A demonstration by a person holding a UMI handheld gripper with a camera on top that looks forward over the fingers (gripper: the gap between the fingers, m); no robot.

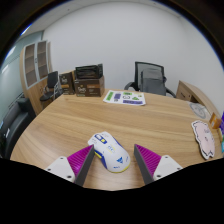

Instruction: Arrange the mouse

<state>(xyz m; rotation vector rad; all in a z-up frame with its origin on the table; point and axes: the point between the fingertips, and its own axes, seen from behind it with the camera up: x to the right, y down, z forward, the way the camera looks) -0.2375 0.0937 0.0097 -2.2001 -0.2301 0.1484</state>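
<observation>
Big wooden counter [70, 115] fills most of the view, office chair [150, 75] behind it. The white mouse [108, 151] sits on the counter between the tool [112, 162] fingers, which are spread apart with gaps either side, probably lining up a grab. Papers [124, 97] farther back are too small to read.

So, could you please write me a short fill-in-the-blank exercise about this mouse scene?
1. The white mouse lies on the wooden ____.
2. The mouse sits between the two fingers of the tool, which is ____, with a gap at either side.
3. Beyond the table, by the far wall, stands a black office ____.

Missing words: table; open; chair
</observation>
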